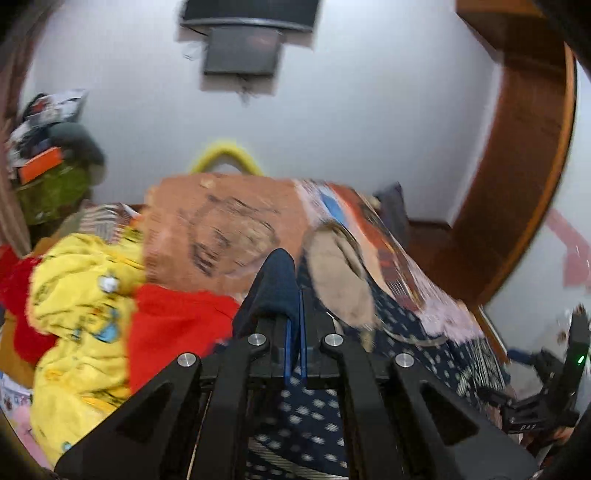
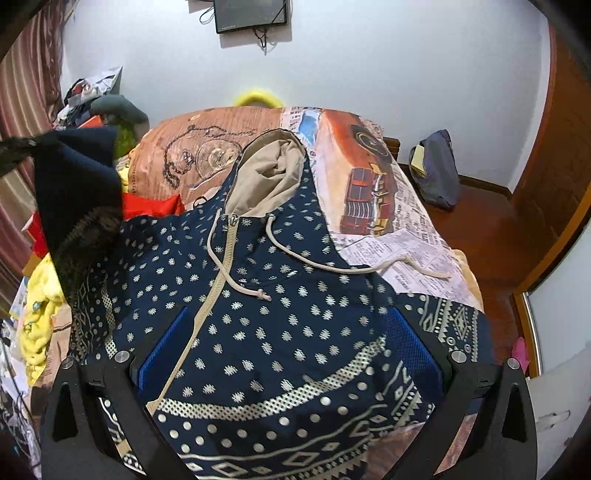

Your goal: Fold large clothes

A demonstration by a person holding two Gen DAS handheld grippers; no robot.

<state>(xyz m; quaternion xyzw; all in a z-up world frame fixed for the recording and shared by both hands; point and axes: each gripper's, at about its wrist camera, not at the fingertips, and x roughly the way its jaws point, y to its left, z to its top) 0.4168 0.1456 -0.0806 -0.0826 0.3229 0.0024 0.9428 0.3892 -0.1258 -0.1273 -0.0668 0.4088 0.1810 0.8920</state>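
A navy hoodie (image 2: 280, 325) with white dots, a beige-lined hood (image 2: 273, 166) and pale drawstrings lies face up on the bed. My left gripper (image 1: 293, 317) is shut on the plain navy cuff of its sleeve (image 1: 277, 280), which drapes over the fingertips. In the right wrist view that lifted sleeve (image 2: 77, 184) hangs at the upper left. My right gripper (image 2: 288, 332) stands wide open just above the hoodie's chest, its blue pads (image 2: 162, 347) on either side of the zip and the dotted front. Nothing is pressed between them.
The bedspread (image 2: 369, 177) is printed with a pocket watch and a red car. Yellow (image 1: 77, 295) and red (image 1: 177, 325) garments are heaped on the bed's left. A grey backpack (image 2: 437, 170) sits on the wooden floor at right, near a wooden door (image 2: 561, 147). A screen (image 2: 251, 14) hangs on the wall.
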